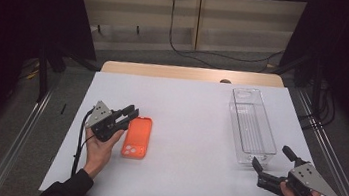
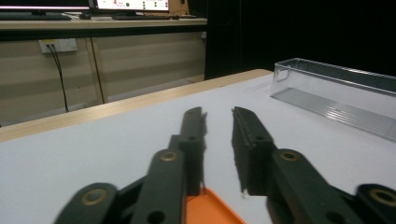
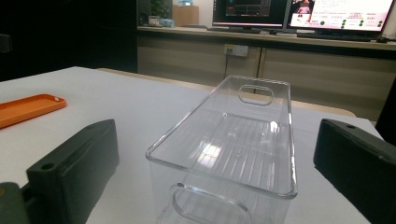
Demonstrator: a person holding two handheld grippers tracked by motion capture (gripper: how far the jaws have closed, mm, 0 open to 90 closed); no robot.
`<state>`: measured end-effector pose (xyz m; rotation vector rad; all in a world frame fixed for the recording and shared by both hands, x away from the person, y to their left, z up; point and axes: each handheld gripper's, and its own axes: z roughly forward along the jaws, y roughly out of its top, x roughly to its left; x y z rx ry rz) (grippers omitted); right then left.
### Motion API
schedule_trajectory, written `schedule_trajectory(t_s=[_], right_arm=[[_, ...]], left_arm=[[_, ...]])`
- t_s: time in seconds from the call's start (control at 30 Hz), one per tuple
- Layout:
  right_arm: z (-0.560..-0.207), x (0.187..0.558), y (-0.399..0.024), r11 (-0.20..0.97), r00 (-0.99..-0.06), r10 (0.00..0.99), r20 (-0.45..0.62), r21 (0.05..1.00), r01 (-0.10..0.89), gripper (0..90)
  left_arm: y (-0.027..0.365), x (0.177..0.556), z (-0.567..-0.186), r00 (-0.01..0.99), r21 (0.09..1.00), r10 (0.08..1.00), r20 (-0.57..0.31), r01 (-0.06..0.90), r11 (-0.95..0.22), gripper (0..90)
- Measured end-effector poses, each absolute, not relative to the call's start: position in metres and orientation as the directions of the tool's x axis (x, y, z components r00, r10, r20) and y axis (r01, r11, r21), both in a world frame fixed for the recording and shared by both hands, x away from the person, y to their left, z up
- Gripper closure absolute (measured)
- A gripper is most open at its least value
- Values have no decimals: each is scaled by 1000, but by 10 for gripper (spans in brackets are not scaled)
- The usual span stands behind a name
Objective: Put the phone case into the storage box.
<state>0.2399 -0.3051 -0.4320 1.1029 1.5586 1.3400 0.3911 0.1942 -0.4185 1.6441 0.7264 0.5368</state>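
An orange phone case [image 1: 137, 136] lies flat on the white table [image 1: 191, 105], camera cutout toward the near edge. My left gripper [image 1: 132, 112] rests just left of the case's far end, its tips angled over that corner. In the left gripper view the jaws [image 2: 218, 112] stand a narrow gap apart with nothing between them, and the case [image 2: 210, 210] shows below them. A clear plastic bin [image 1: 234, 116] stands lengthwise at the right. My right gripper [image 1: 271, 157] is open wide at the bin's near end, and the bin [image 3: 282, 140] sits straight ahead between its jaws [image 3: 217, 140].
The orange case [image 3: 28, 108] lies far left of the bin in the right gripper view. The bin [image 2: 336, 77] is empty, with handle cutouts in both ends. A wooden strip [image 1: 190, 73] borders the table's far edge. Metal rails run along both sides of the table.
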Motion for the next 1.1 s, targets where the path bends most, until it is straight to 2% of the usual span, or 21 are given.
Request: schedule_trajectory(t_s=[0.07, 0.1, 0.37, 0.73, 0.97, 1.1], right_arm=[[-432, 240, -305, 62, -311, 950, -22, 991, 119, 0], [-432, 240, -306, 62, -311, 950, -22, 991, 119, 0], [-431, 240, -306, 62, -308, 951, -23, 991, 118, 0], [-432, 240, -306, 63, -310, 950, -23, 991, 117, 0], [-432, 240, -305, 64, -313, 949, -24, 991, 118, 0], [-432, 240, -306, 65, -313, 949, -26, 991, 118, 0]], left_arm=[[193, 391, -418, 715, 979, 698, -39, 168, -117, 882], [192, 392, -418, 717, 977, 696, -34, 172, -129, 900], [182, 395, -414, 748, 963, 661, -62, 220, -159, 900], [165, 397, -409, 796, 915, 601, -66, 288, -281, 900], [160, 410, -410, 796, 880, 598, -93, 346, -324, 900], [158, 416, -411, 788, 856, 611, -73, 364, -367, 900]])
